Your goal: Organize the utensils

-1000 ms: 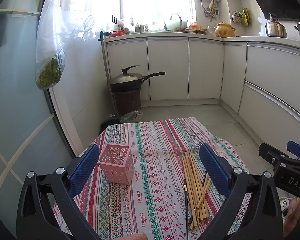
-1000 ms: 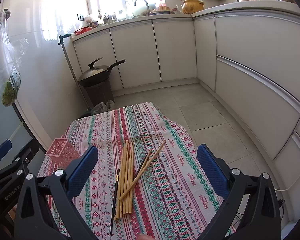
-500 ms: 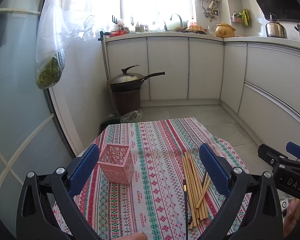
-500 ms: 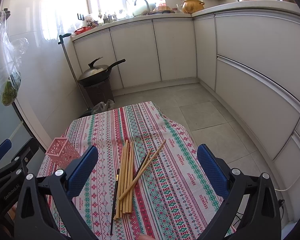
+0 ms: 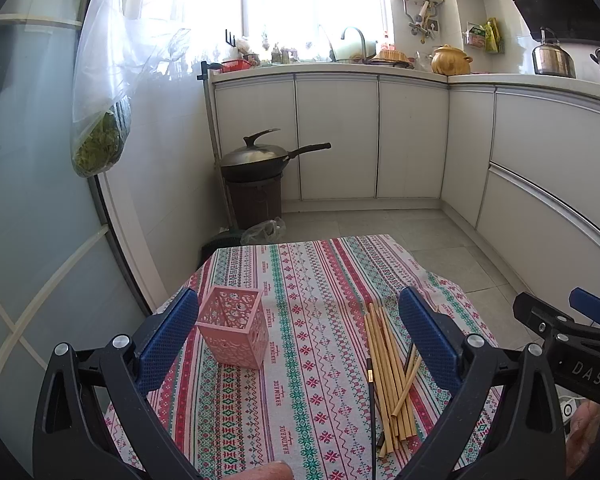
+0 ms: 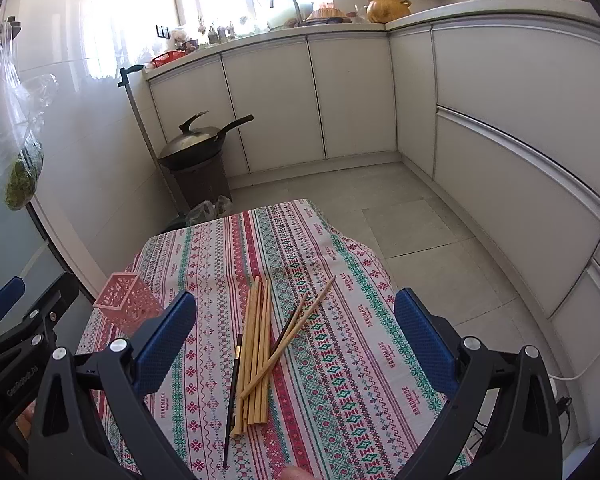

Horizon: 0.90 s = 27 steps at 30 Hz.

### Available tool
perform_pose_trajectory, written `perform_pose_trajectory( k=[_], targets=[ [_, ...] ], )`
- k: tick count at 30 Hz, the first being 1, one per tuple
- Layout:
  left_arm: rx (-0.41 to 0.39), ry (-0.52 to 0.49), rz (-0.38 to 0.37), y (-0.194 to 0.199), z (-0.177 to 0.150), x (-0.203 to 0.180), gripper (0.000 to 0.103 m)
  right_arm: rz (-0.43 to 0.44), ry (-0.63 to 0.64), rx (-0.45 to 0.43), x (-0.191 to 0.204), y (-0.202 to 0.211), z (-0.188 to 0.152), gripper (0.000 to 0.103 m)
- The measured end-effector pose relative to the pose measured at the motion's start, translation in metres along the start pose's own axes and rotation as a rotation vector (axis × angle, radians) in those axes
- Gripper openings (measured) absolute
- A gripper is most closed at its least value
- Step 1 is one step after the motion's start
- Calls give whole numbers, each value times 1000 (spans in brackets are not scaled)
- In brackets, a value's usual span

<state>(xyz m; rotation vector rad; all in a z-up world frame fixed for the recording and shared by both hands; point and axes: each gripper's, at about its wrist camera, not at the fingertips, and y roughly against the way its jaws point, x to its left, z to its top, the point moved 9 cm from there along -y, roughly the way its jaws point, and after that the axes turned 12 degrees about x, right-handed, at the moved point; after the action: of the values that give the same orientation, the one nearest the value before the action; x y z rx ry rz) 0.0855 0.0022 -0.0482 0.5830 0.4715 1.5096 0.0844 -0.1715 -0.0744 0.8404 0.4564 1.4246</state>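
Between my left gripper's blue pads the jaws stood wide apart and held nothing; my right gripper was likewise spread and empty. Both hung above the table, touching no item.

Just beside the left gripper's left pad stood the pink holder, upright on the striped tablecloth, its perforated walls intact and its mouth open upward. Right of it, well apart, lay the bamboo chopsticks in a loose bundle, flat on the cloth, with one or two crossing the rest at a slant. One black chopstick lay along the bundle's left edge. From the right wrist view the same bundle sat between the right gripper's pads, the black chopstick again on its left, the holder off to the left.

Against the frames of half a second and one second earlier I found no change: grippers, holder and chopsticks held the same positions.

Beyond the table a lidded wok rested on a dark bin before white cabinets.
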Motion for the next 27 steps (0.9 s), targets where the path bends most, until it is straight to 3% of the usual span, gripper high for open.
perform_pose_trajectory(
  k=[27],
  targets=[
    [4,0,-1,-1,-1,0,96,0,4,16,1,0,2,96]
  ],
)
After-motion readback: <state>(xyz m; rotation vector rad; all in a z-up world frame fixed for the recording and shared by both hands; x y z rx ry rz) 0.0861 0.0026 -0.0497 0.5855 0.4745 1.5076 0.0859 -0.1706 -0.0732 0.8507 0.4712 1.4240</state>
